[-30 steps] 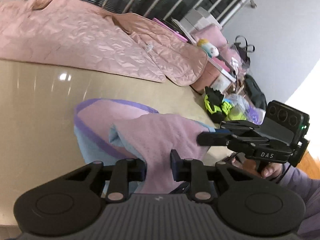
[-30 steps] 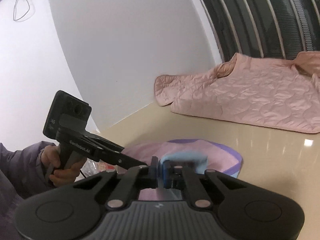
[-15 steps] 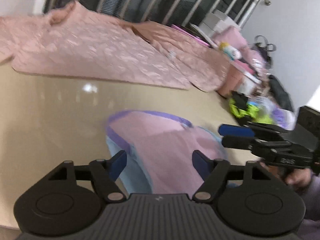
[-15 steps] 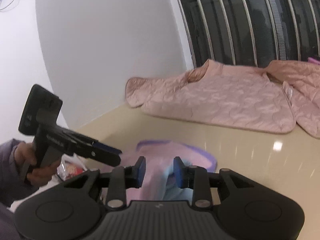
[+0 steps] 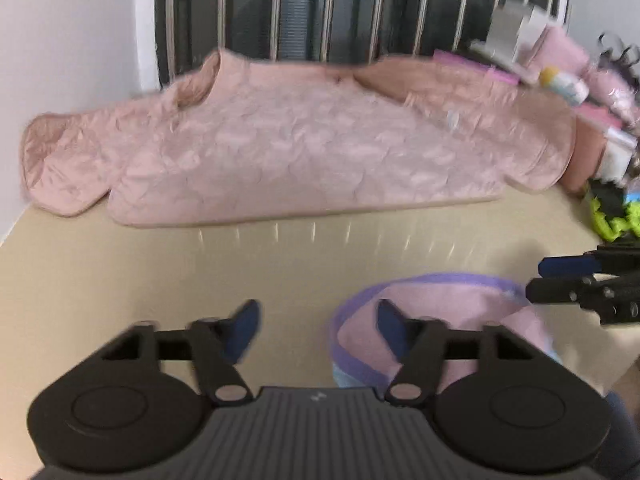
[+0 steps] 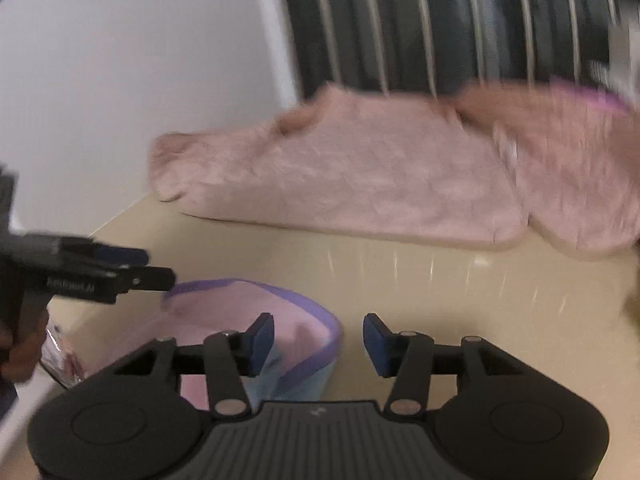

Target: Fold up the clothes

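Note:
A small pink garment (image 5: 448,312) with purple trim and a light-blue underside lies folded on the beige table (image 5: 120,272). My left gripper (image 5: 318,330) hovers at its left edge. Its jaws are closing, and the pads press on nothing. My right gripper (image 6: 319,344) is over the right edge of the garment (image 6: 240,316). Its jaws are opening and the cloth lies free below them. Each gripper shows in the other's view, the right gripper (image 5: 580,280) and the left gripper (image 6: 120,270). A large pink quilted jacket (image 5: 300,152) is spread flat at the back.
Boxes, pink bags and a neon-green item (image 5: 612,220) crowd the table's right end. A white wall (image 6: 120,80) and a barred window (image 5: 340,8) stand behind the jacket. A shiny packet (image 6: 60,354) lies at the table's near left edge.
Both grippers let go of the small garment and their jaws spread. Both views swung round to face the pink jacket. The garment now lies folded on the table.

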Demonstrator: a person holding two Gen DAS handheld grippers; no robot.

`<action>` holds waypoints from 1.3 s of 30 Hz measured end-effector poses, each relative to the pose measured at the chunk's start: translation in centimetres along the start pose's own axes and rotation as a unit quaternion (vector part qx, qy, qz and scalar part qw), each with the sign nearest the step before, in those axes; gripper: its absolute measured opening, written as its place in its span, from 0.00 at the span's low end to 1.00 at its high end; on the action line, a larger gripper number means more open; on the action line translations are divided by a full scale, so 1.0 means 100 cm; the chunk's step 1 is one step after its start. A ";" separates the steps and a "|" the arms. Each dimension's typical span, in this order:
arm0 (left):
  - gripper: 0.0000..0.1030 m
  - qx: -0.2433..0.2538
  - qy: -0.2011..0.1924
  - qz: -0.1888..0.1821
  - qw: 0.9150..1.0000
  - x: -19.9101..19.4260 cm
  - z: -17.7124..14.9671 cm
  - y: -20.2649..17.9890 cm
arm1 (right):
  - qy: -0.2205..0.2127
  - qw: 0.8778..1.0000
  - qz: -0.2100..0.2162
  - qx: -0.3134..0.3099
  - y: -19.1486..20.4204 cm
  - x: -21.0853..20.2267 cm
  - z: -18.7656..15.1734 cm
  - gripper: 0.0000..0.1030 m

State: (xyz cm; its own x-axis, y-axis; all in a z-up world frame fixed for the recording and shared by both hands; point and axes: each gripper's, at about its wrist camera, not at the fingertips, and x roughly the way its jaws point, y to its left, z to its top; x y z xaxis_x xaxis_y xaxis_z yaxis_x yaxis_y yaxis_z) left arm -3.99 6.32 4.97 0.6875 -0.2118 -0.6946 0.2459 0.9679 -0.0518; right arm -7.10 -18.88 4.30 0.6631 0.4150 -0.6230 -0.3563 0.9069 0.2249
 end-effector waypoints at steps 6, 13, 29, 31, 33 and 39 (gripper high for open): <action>0.03 0.022 0.029 -0.032 0.999 0.008 -0.010 -0.006 | 0.056 0.998 0.019 0.008 -0.012 0.032 0.002 0.04; 0.02 0.030 -0.064 -0.051 0.996 -0.045 -0.031 -0.012 | -0.035 0.993 0.067 -0.086 0.006 -0.016 -0.008 0.02; 0.30 0.012 -0.065 0.011 0.998 -0.066 -0.073 -0.017 | -0.057 0.971 0.103 -0.207 0.030 -0.052 -0.035 0.54; 0.46 0.012 -0.081 -0.001 0.997 -0.078 -0.073 -0.014 | -0.066 0.959 0.118 -0.249 0.044 -0.060 -0.036 0.56; 0.49 0.018 -0.091 -0.032 0.995 -0.089 -0.071 -0.016 | -0.074 0.945 0.132 -0.290 0.058 -0.066 -0.038 0.58; 0.55 0.050 -0.045 -0.071 0.995 -0.063 -0.064 -0.041 | -0.035 0.942 0.082 -0.322 0.081 -0.017 -0.042 0.38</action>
State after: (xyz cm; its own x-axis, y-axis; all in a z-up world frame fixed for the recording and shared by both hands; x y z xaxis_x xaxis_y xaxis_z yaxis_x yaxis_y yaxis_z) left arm -13.68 4.55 4.94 0.6983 -0.3618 -0.6176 0.4086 0.9099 -0.0711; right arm -13.86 -12.59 4.08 0.5972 0.5702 -0.5641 -0.7692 0.6065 -0.2013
